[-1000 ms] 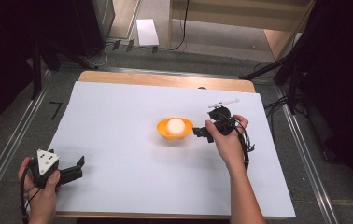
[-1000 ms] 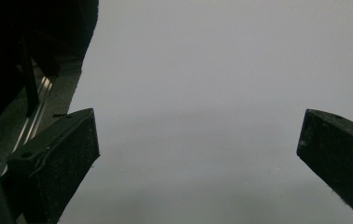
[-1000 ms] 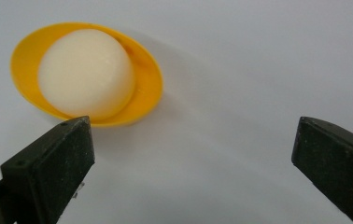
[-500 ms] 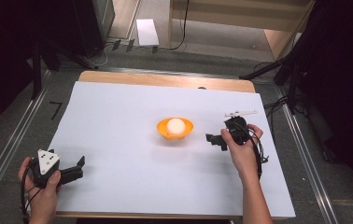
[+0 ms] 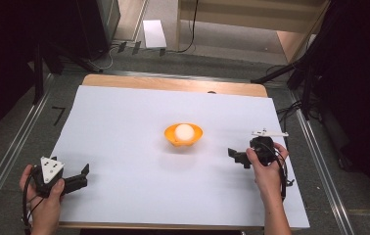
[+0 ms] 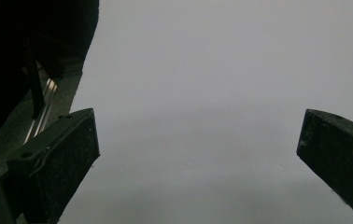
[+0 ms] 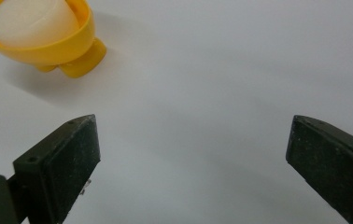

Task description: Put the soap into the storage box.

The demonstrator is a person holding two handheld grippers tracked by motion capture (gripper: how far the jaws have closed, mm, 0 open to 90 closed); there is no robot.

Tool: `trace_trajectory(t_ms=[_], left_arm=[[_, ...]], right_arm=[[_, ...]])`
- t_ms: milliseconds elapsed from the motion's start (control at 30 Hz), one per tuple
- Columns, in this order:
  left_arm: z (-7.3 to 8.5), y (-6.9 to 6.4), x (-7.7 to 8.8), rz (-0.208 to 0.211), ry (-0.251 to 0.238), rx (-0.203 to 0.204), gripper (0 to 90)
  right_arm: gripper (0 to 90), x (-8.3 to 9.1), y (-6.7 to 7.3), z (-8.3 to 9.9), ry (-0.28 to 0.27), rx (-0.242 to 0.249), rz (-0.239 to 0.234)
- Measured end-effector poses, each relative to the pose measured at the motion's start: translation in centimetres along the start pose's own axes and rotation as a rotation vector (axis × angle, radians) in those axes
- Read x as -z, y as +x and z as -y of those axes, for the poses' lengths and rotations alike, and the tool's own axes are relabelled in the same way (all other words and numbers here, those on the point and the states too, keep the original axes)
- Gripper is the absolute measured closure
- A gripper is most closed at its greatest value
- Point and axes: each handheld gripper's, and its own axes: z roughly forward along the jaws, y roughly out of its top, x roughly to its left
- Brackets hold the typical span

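Orange bowl point(image 5: 183, 136) is sitting at the worktop point(image 5: 124, 112) centre, carrying a white ball point(image 5: 184, 131). The right hand-held gripper point(image 5: 233, 155) is now lying right of the bowl, well apart, having withdrawn from the rim it was beside a second ago. Its jaws are standing wide with nothing between them, having just been closing slightly. This is suggesting the placing is done. The left hand-held gripper point(image 5: 84, 174) is resting near left, jaws wide, empty. No readable writing is showing.

No legible text or labels.
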Motion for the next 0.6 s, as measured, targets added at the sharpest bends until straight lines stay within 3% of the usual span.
trace_trajectory(t_ms=[333,600], left_arm=[[0.0,0.0,0.0,0.006,0.005,-0.002,0.0],[0.0,0.0,-0.1,0.004,0.007,-0.004,0.0]], right_arm=[[5.1,1.8,-1.9,3.3,-0.11,-0.011,0.0],[5.6,3.3,-3.2,5.6,-0.152,-0.032,0.021]])
